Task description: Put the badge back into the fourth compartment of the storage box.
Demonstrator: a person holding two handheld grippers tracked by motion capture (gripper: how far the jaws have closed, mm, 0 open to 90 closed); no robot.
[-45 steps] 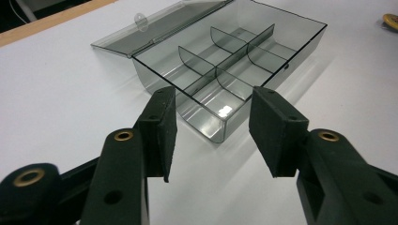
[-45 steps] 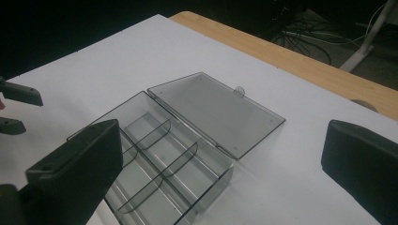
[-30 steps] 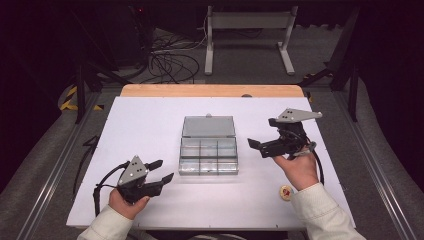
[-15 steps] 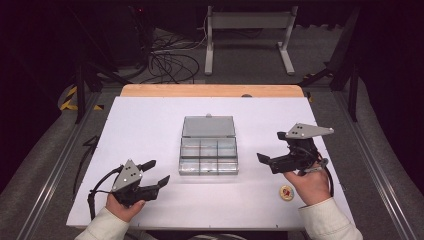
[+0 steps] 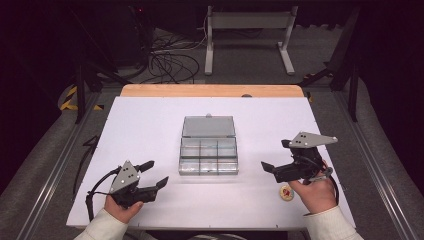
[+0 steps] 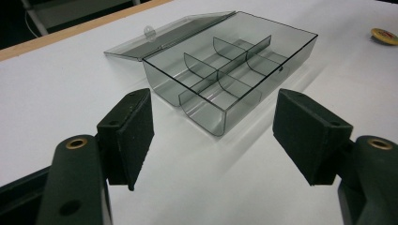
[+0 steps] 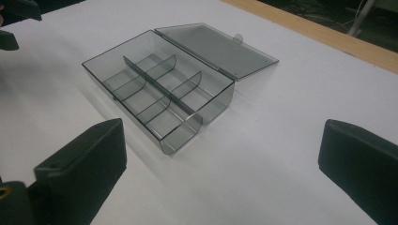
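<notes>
Open divider box at the middle of the table, a gripper on either side.

The left gripper (image 5: 152,173), its jaws just widened and holding nothing, sits low beside the clear smoky box (image 5: 208,156), whose lid (image 5: 208,126) lies flat behind six empty compartments. The right gripper (image 5: 275,156), jaws wide and empty, has drawn back toward the near edge, close to a small round disc (image 5: 286,192).

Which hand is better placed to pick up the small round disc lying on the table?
Right. The disc lies just beside the right gripper, whose jaws stand open and empty; the left gripper sits across the open box.
</notes>
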